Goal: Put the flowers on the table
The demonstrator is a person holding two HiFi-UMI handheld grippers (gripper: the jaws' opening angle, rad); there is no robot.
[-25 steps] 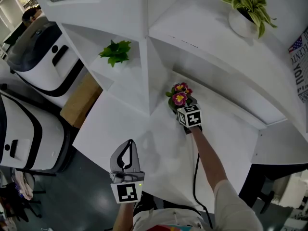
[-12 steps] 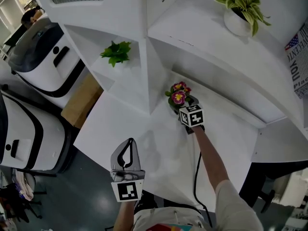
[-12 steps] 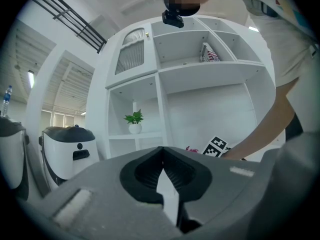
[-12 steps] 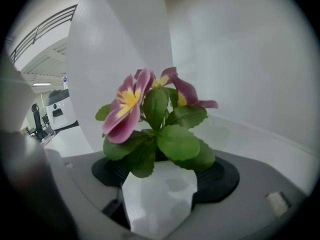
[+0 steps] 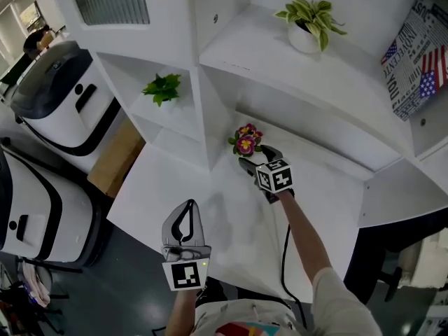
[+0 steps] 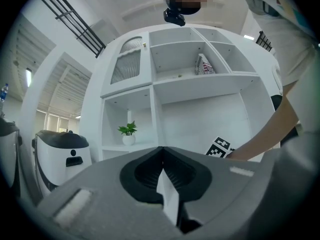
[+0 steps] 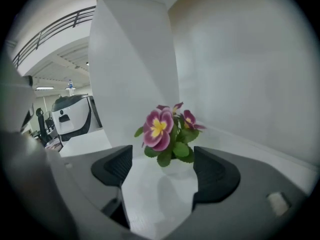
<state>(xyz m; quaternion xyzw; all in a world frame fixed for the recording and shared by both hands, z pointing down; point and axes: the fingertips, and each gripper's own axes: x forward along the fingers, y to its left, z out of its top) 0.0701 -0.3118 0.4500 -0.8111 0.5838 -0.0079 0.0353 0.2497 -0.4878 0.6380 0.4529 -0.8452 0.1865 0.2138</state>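
Observation:
The pink and yellow flowers (image 5: 246, 139) stand in a small white pot on the white table (image 5: 168, 187), close to the shelf's upright panel. My right gripper (image 5: 253, 158) hangs just in front of them; its jaws have just been opening and now stand wide apart. In the right gripper view the flowers (image 7: 167, 133) stand upright just past the fingertips, and neither pad touches the pot. My left gripper (image 5: 185, 214) hovers over the table's near edge with its jaws closed and nothing held; the left gripper view shows the two tips meeting (image 6: 162, 153).
A white shelf unit backs the table. A small green plant (image 5: 162, 87) sits in its left cubby and a leafy plant in a white pot (image 5: 308, 25) on top. A flag-print box (image 5: 413, 51) stands at right. White machines (image 5: 59, 93) and a cardboard box (image 5: 117, 156) lie left.
My right gripper has drawn back and up from the flowers, its jaws wider; the pot stays on the table. The left gripper has barely shifted.

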